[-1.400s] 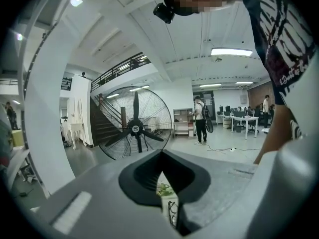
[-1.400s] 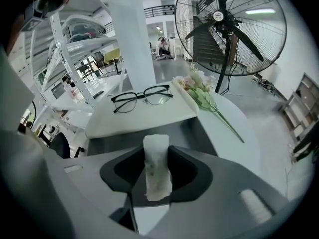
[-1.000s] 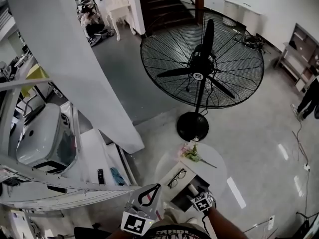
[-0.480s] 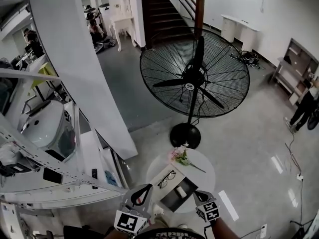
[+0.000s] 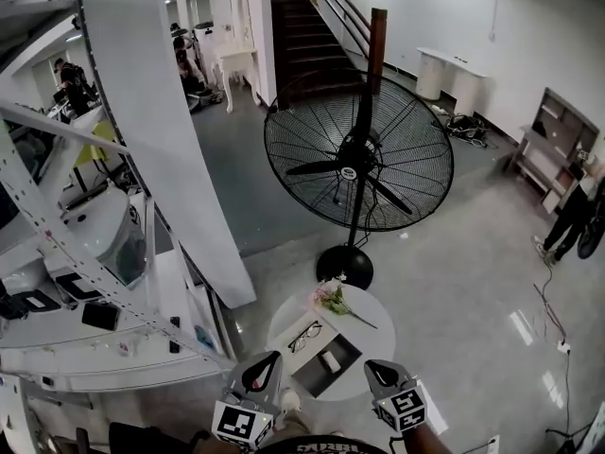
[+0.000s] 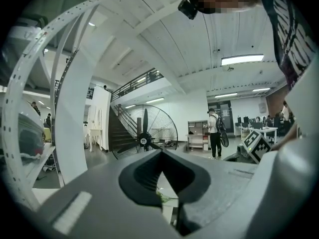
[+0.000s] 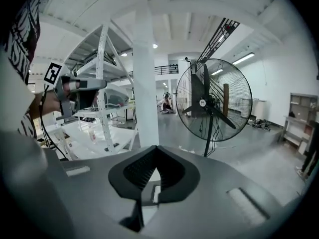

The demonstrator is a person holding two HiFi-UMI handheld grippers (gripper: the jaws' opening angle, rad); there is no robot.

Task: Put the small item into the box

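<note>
Left claw (image 5: 264,371) and right claw (image 5: 382,375) are both clenched empty above the counter (image 5: 380,316), the small item (image 5: 330,360) lies inside the box (image 5: 310,378), so I judge placement done and need only back clear.

A large open-plan workspace, part office and part workshop: polished grey concrete floor (image 5: 473,282), a tall black wire-caged pedestal fan (image 5: 357,154), a dark staircase (image 5: 302,36) up to a railed mezzanine (image 6: 134,83), white perforated metal racks (image 5: 57,244) (loaded with gear), and distant desks with monitors (image 6: 263,129).
</note>
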